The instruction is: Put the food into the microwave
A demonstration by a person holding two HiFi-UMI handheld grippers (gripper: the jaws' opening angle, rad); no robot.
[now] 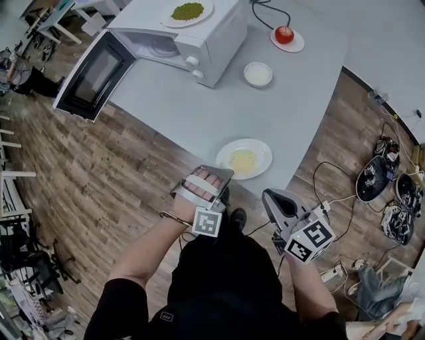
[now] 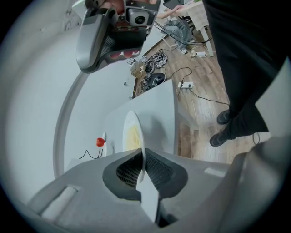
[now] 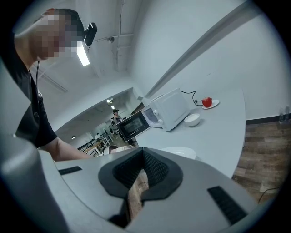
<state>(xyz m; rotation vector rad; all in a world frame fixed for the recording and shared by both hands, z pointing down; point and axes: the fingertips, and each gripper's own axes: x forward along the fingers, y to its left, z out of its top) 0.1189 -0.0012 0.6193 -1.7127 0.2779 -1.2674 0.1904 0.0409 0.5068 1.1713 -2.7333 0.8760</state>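
A white plate of yellow food [image 1: 244, 159] lies near the front edge of the grey table [image 1: 199, 113]. My left gripper [image 1: 222, 174] is at the plate's left rim. In the left gripper view this gripper [image 2: 142, 170] is shut on the rim of the plate [image 2: 133, 134], which shows edge-on. The white microwave [image 1: 192, 40] stands at the far side with its door [image 1: 93, 74] swung open to the left. My right gripper [image 1: 272, 198] hangs off the table's front edge, right of the plate. Its jaws [image 3: 142, 173] are shut with nothing in them.
A plate of green food [image 1: 188, 11] rests on top of the microwave. A small white bowl [image 1: 257, 74] and a red fruit on a saucer [image 1: 284, 34] sit to the microwave's right. Cables and gear [image 1: 388, 186] lie on the wooden floor at the right.
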